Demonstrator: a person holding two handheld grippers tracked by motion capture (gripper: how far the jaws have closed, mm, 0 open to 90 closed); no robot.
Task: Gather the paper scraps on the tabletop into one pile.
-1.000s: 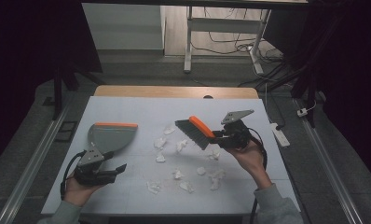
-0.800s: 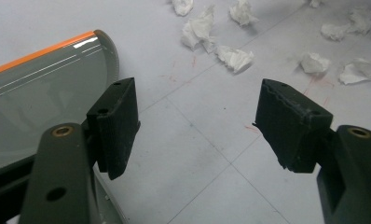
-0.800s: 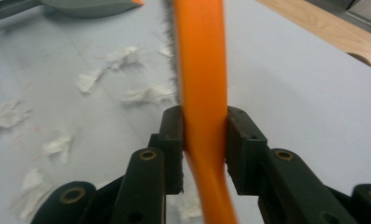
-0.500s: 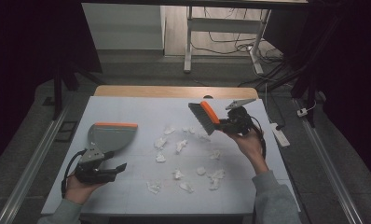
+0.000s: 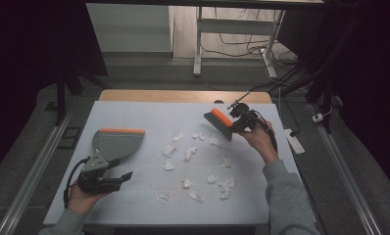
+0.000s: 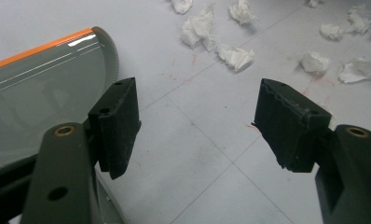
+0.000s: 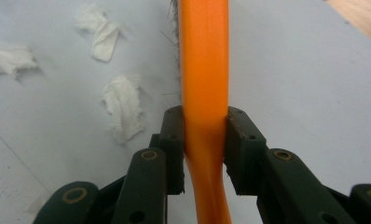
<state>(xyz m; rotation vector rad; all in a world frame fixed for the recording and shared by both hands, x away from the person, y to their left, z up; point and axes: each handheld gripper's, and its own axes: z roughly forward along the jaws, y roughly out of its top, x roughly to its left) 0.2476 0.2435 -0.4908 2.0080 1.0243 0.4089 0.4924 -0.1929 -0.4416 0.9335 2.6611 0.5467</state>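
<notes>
Since a moment ago, the right gripper (image 5: 234, 123) carries the brush (image 5: 218, 123) farther up the table (image 5: 134, 112), jaws clamped on its orange handle. Left gripper (image 5: 126, 176) rests by the dustpan (image 5: 115, 142), jaws apart.

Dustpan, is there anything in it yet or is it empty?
Empty. The dustpan shows a bare grey inside in the high and left gripper views, and the paper scraps lie loose on the table.
</notes>
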